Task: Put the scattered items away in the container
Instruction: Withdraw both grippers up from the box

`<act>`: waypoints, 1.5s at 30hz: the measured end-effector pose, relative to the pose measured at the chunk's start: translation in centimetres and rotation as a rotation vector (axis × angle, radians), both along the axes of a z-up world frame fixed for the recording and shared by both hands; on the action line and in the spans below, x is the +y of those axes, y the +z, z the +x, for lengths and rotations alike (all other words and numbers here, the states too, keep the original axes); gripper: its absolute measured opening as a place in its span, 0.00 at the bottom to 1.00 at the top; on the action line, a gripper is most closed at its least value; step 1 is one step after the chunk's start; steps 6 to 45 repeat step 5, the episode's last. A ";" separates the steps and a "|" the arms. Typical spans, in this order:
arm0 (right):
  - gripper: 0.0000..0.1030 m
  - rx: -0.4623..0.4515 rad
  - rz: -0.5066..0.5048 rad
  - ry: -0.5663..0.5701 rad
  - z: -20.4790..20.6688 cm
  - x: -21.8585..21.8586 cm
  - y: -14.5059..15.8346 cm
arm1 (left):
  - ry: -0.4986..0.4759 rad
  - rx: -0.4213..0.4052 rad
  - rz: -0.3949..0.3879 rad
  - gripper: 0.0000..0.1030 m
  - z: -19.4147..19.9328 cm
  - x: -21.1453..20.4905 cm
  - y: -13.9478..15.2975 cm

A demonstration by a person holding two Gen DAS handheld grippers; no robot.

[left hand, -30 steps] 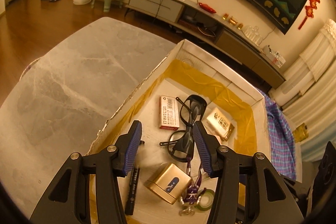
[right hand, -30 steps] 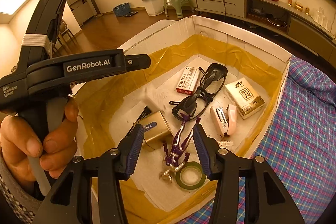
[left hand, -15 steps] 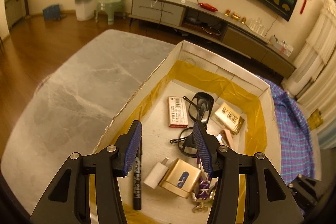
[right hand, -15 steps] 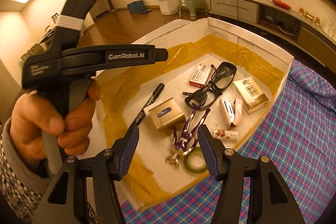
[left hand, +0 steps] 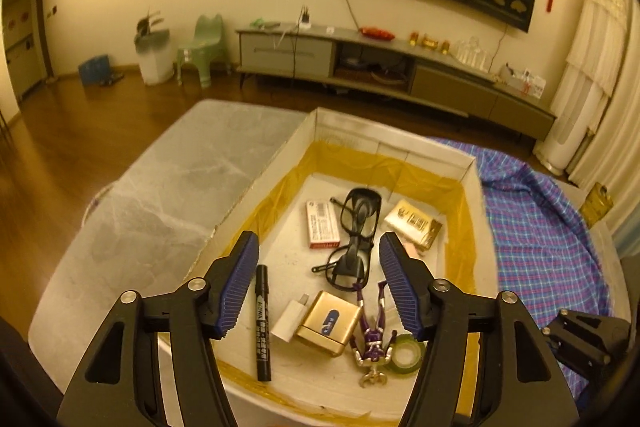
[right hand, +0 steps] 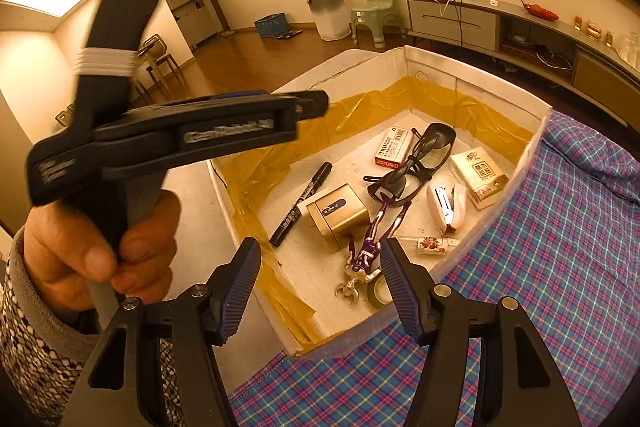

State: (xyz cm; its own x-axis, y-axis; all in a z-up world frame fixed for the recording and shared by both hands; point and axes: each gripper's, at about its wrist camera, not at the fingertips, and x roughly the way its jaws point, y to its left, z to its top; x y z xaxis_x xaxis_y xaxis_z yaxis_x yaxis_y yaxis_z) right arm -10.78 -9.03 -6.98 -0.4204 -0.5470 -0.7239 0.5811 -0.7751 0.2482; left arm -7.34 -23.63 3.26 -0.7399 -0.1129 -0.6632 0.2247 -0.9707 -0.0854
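A white box point(left hand: 276, 163) lined with yellow tape holds black glasses point(left hand: 356, 227), a red-and-white packet point(left hand: 322, 225), a tissue pack point(left hand: 414, 225), a black marker point(left hand: 262, 323), a gold tin point(left hand: 330, 323), a purple figure point(left hand: 372, 331) and a green tape roll point(left hand: 406, 355). A pink stapler point(right hand: 446, 205) lies there too. My left gripper point(left hand: 319, 239) hovers above the box's near end, jaws opening, nothing between them. My right gripper point(right hand: 321, 243) hangs over the box's near corner, jaws opening and empty.
The box sits on a grey marble table point(left hand: 160, 195) beside a blue plaid cloth point(right hand: 560, 267). A person's hand point(right hand: 100, 247) holds the left gripper's handle at the left of the right wrist view. A low TV cabinet point(left hand: 360, 67) stands at the far wall.
Both grippers have pulled back and upward from the box, so more of its contents show. Both pairs of jaws stand wider. The purple figure stays lying in the box.
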 end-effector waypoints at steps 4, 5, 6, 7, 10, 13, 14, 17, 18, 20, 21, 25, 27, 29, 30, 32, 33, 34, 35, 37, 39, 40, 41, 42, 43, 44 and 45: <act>0.62 -0.001 -0.001 -0.015 0.3 0.7 0.2 | -0.001 0.010 -0.017 0.64 0.8 0.5 0.7; 0.62 0.000 -0.002 -0.017 0.4 0.9 0.3 | -0.003 0.009 -0.021 0.64 0.9 0.7 0.8; 0.62 0.000 -0.002 -0.017 0.4 0.9 0.3 | -0.003 0.009 -0.021 0.64 0.9 0.7 0.8; 0.62 0.000 -0.002 -0.017 0.4 0.9 0.3 | -0.003 0.009 -0.021 0.64 0.9 0.7 0.8; 0.62 0.000 -0.002 -0.017 0.4 0.9 0.3 | -0.003 0.009 -0.021 0.64 0.9 0.7 0.8; 0.62 0.000 -0.002 -0.017 0.4 0.9 0.3 | -0.003 0.009 -0.021 0.64 0.9 0.7 0.8; 0.62 0.000 -0.002 -0.017 0.4 0.9 0.3 | -0.003 0.009 -0.021 0.64 0.9 0.7 0.8; 0.62 0.000 -0.002 -0.017 0.4 0.9 0.3 | -0.003 0.009 -0.021 0.64 0.9 0.7 0.8; 0.62 0.000 -0.002 -0.017 0.4 0.9 0.3 | -0.003 0.009 -0.021 0.64 0.9 0.7 0.8; 0.62 0.000 -0.002 -0.017 0.4 0.9 0.3 | -0.003 0.009 -0.021 0.64 0.9 0.7 0.8; 0.62 0.000 -0.002 -0.017 0.4 0.9 0.3 | -0.003 0.009 -0.021 0.64 0.9 0.7 0.8; 0.62 0.000 -0.002 -0.017 0.4 0.9 0.3 | -0.003 0.009 -0.021 0.64 0.9 0.7 0.8; 0.62 0.000 -0.002 -0.017 0.4 0.9 0.3 | -0.003 0.009 -0.021 0.64 0.9 0.7 0.8; 0.62 0.000 -0.002 -0.017 0.4 0.9 0.3 | -0.003 0.009 -0.021 0.64 0.9 0.7 0.8; 0.62 0.000 -0.002 -0.017 0.4 0.9 0.3 | -0.003 0.009 -0.021 0.64 0.9 0.7 0.8; 0.62 0.000 -0.002 -0.017 0.4 0.9 0.3 | -0.003 0.009 -0.021 0.64 0.9 0.7 0.8; 0.62 0.000 -0.002 -0.017 0.4 0.9 0.3 | -0.003 0.009 -0.021 0.64 0.9 0.7 0.8; 0.62 0.000 -0.002 -0.017 0.4 0.9 0.3 | -0.003 0.009 -0.021 0.64 0.9 0.7 0.8; 0.62 0.000 -0.002 -0.017 0.4 0.9 0.3 | -0.003 0.009 -0.021 0.64 0.9 0.7 0.8; 0.62 0.000 -0.002 -0.017 0.4 0.9 0.3 | -0.003 0.009 -0.021 0.64 0.9 0.7 0.8; 0.62 0.000 -0.002 -0.017 0.4 0.9 0.3 | -0.003 0.009 -0.021 0.64 0.9 0.7 0.8; 0.62 0.000 -0.002 -0.017 0.4 0.9 0.3 | -0.003 0.009 -0.021 0.64 0.9 0.7 0.8; 0.62 0.000 -0.002 -0.017 0.4 0.9 0.3 | -0.003 0.009 -0.021 0.64 0.9 0.7 0.8; 0.62 0.000 -0.002 -0.017 0.4 0.9 0.3 | -0.003 0.009 -0.021 0.64 0.9 0.7 0.8; 0.62 0.000 -0.002 -0.017 0.4 0.9 0.3 | -0.003 0.009 -0.021 0.64 0.9 0.7 0.8; 0.62 0.000 -0.002 -0.017 0.4 0.9 0.3 | -0.003 0.009 -0.021 0.64 0.9 0.7 0.8; 0.62 0.000 -0.002 -0.017 0.4 0.9 0.3 | -0.003 0.009 -0.021 0.64 0.9 0.7 0.8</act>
